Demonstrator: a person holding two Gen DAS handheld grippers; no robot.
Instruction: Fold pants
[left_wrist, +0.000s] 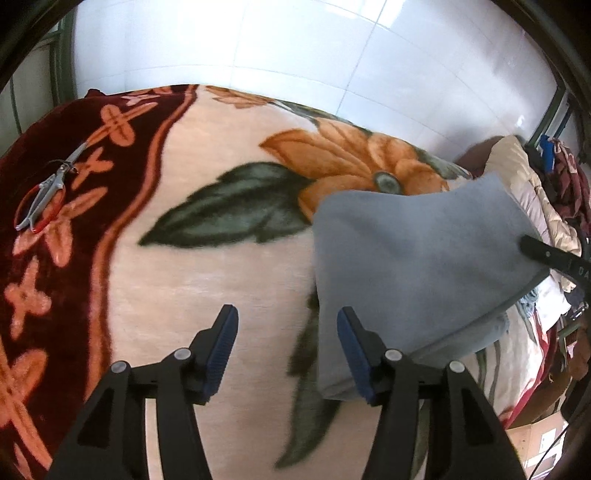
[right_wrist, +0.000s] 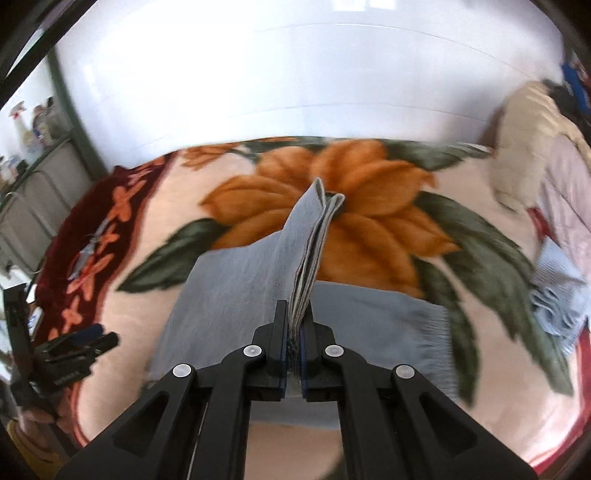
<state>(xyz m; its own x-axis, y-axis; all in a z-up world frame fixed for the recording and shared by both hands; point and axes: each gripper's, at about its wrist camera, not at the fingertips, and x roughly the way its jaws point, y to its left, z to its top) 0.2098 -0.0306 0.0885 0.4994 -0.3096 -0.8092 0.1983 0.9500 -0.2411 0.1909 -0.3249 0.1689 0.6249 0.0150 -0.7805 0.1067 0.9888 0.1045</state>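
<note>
A: How many grippers are in play?

B: Two. The right gripper (right_wrist: 293, 332) is clamped on a stacked edge of the folded light-blue pants (right_wrist: 236, 280); several layers of cloth stand pinched between its blue pads (right_wrist: 282, 354). The left gripper (left_wrist: 287, 332) has its jaws apart with nothing between them, over the blanket just beside the pants' left edge.

A: Where are the pants?

B: On a floral fleece blanket (left_wrist: 221, 288), one garment, folded into a rough rectangle. In the left wrist view it sits right of the gripper, its far corner lifted off the blanket and its near part lower. At its right edge the tip of the other gripper reaches onto the cloth. In the right wrist view the gripped edge rises as a ridge, with the rest spreading to both sides below.

A: What else lies on the blanket?

B: One pair of scissors (left_wrist: 44, 199) with a red loop on the handle, on the dark red border, well apart from the pants. One large orange flower (right_wrist: 332, 214) is printed behind the pants, with green leaves around it.

A: Anything on the far right?

B: A heap of other bedding and clothes (left_wrist: 535, 206), too jumbled to count.
</note>
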